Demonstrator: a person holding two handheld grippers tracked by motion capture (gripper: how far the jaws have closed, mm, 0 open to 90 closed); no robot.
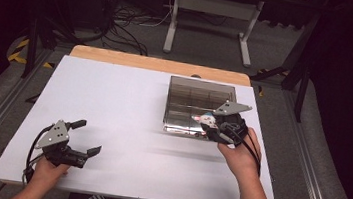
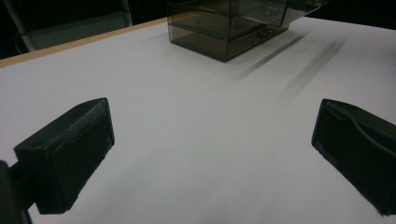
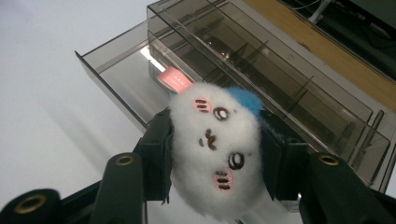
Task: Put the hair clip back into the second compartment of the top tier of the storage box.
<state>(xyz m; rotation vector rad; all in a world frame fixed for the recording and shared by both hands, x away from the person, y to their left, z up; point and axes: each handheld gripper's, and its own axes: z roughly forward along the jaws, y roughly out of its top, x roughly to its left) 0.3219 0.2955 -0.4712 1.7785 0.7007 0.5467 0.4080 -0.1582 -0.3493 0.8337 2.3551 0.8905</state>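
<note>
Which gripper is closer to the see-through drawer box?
Right. The right gripper holds a white plush toy right at the drawer box. The left gripper rests open, far across the table.

A white counter with a wooden far edge carries a smoky clear drawer organizer near its far right corner.

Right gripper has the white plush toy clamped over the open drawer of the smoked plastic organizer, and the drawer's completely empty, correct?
Not quite. The right gripper does clamp the white plush toy over the open drawer of the organizer, but the drawer is not empty: the right gripper view shows a pink item lying inside it.
</note>
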